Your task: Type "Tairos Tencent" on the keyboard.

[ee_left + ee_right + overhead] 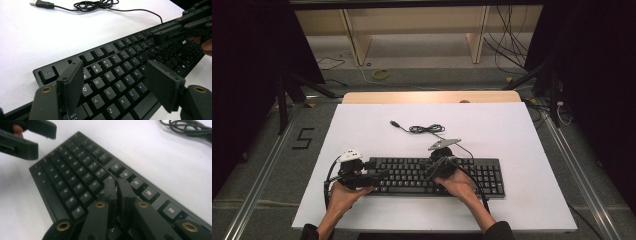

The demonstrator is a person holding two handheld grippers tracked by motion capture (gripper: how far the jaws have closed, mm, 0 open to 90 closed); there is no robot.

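Observation:
A black keyboard (484, 177) lies across the near half of the white table top (512, 130). Its thin black cable (427, 129) is coiled behind it and ends in a USB plug (394, 123). My left gripper (381, 175) hangs over the keyboard's left end with its jaws wide apart and nothing between them; in the left gripper view (113, 67) they frame the letter keys. My right gripper (427, 172) is over the middle keys. In the right gripper view its two jaws (116, 181) are pressed together, tips just above or on the upper key rows; I cannot tell which.
A wooden desk edge (432, 96) shows behind the white top. Beyond it are pale shelf frames (357, 40), loose floor cables (507, 45) and a yellow ring (381, 74). Metal rails (577, 170) run along both sides. Bare white surface surrounds the keyboard.

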